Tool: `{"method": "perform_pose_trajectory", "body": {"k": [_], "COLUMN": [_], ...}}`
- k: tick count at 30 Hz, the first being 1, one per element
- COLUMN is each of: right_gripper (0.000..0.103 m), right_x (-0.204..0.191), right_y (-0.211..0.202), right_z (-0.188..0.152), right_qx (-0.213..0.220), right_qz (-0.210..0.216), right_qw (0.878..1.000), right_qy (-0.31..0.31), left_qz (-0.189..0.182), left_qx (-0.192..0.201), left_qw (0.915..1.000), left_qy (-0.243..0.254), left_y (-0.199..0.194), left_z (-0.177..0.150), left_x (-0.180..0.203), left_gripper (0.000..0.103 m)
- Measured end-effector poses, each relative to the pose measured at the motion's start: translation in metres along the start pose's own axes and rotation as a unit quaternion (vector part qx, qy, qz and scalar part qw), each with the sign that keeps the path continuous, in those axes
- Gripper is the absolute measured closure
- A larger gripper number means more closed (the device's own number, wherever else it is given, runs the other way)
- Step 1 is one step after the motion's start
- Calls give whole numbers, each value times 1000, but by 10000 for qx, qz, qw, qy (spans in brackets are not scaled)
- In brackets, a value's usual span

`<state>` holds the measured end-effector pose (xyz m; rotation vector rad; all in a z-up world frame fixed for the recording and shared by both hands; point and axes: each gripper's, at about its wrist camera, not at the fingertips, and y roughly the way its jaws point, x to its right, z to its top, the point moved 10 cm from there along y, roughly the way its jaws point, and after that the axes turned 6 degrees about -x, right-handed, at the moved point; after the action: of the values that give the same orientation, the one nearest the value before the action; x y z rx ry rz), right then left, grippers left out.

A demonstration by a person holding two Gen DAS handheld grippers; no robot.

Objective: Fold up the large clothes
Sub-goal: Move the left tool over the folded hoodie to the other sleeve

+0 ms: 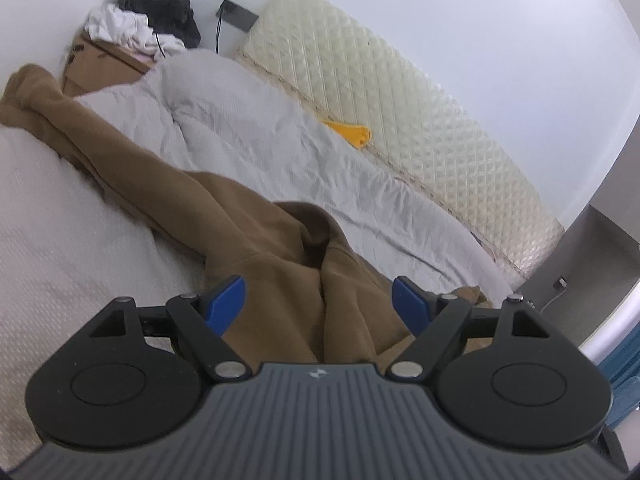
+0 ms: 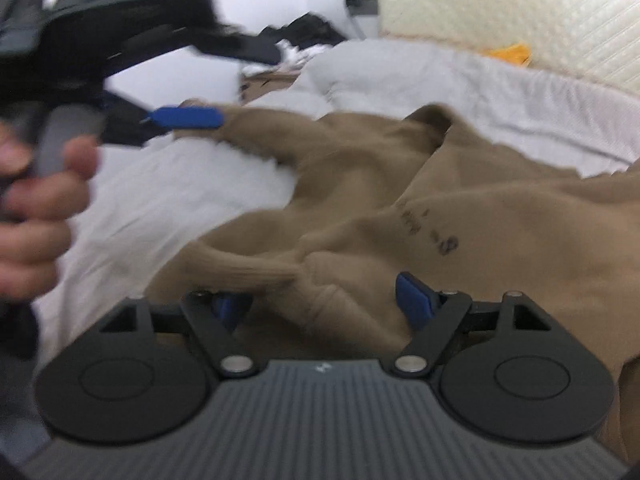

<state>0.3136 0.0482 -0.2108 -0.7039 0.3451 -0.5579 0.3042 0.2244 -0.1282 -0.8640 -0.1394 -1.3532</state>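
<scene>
Left gripper [image 1: 318, 304]: jaws spread wide, nothing pinched, blue fingertips [image 1: 224, 306] clear of the cloth on both sides. Brown sweatshirt [image 1: 256, 248] lies crumpled on the bed [image 1: 52, 240], running from between and under the left jaws away ahead and to the left, one sleeve [image 1: 36, 92] stretched out far beyond the left fingertip. Its neck opening sits just ahead of the gap between the jaws. Beyond the sweatshirt, grey duvet [image 1: 256, 136] bunched along the quilted cream headboard [image 1: 384, 100]; yellow item [image 1: 352, 134] between the two, ahead-right of the jaws. Far ahead-left, a heap of white and black clothes [image 1: 148, 24] on a cardboard box [image 1: 96, 64]. Right gripper [image 2: 324, 300]: jaws released, also wide apart, pads not pressing anything. A ribbed cuff [image 2: 244, 270] of the sweatshirt lies across the left fingertip of this gripper, partly hiding it; sweatshirt body [image 2: 460, 208] fills the space between and ahead of the jaws, faint dark print ahead-right. Right view is blurred. Far ahead-left of the right jaws, the person's left hand [image 2: 36, 208] grips the other tool's handle, its blue fingertip above the far sleeve; contact there I can't tell.
</scene>
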Motion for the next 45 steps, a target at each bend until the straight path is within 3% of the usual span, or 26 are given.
{"method": "perform_pose_trajectory", "body": {"k": [5,9,14,22,27,32,40,45], "right_gripper": [23,23,23,23,39,59,61,62], "right_x": [6,46,106,158,179,188,198,198], "right_y": [-32,-71,-99,-106,-92,-76,-56,-48], "right_z": [-22,-28,-25,-15,-14,-25,-40,-46], "right_qx": [17,397,995,1566,1530,1140,980,948], "right_qz": [173,158,-375,-564,-839,-1255,-1040,-936], "right_qw": [9998,9967,9809,9595,9518,9570,9548,9570], "right_qy": [-91,688,1631,2272,2524,2355,2608,2577], "left_qz": [221,259,193,134,75,153,604,780], "left_qx": [-194,-424,-562,-721,-855,-1189,-1541,-1723], "left_qw": [9992,9970,9917,9836,9781,9679,9497,9500], "left_qy": [275,600,1137,1650,1898,2211,2658,2483], "left_y": [19,36,49,63,79,104,139,153], "left_z": [-15,-34,-54,-73,-87,-108,-134,-141], "left_x": [6,24,54,76,87,93,93,84], "left_gripper": [19,19,19,20,25,34,35,34]}}
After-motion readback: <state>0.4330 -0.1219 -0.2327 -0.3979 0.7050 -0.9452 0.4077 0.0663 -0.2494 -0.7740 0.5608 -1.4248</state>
